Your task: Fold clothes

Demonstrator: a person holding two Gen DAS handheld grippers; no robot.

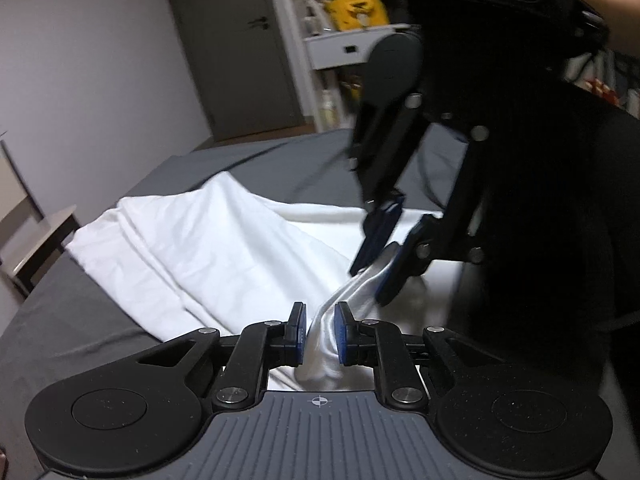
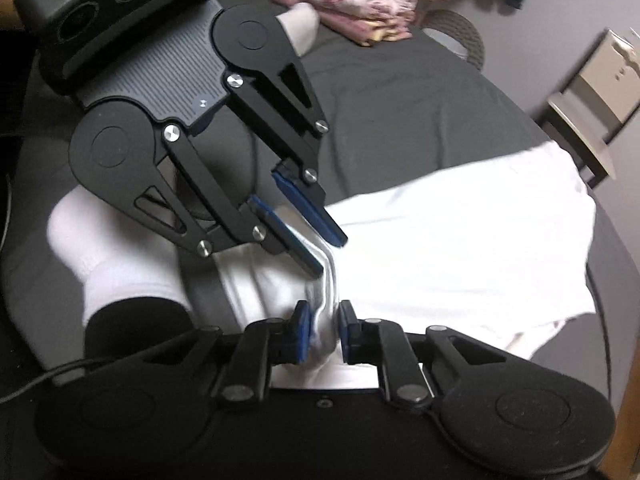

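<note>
A white garment [image 1: 224, 248] lies spread on the dark grey bed sheet [image 1: 80, 320], and one bunched edge is lifted between both grippers. My left gripper [image 1: 320, 314] is shut on that bunched white cloth near the bottom of the left wrist view. Just to its right and a little higher, my right gripper [image 1: 370, 286] is shut on the same fold. In the right wrist view my right gripper [image 2: 323, 312] pinches the cloth at the bottom. The left gripper [image 2: 329, 258] comes in from the upper left and clamps the fold just above it. The garment [image 2: 460, 248] spreads out to the right.
A person's feet in white socks [image 2: 100, 252] rest on the bed left of the grippers. Folded pink and beige clothes [image 2: 360, 4] lie at the far end. A woven basket [image 2: 456, 36] and a stool [image 2: 588, 120] stand beside the bed. A door [image 1: 240, 40] and shelves [image 1: 344, 40] are behind.
</note>
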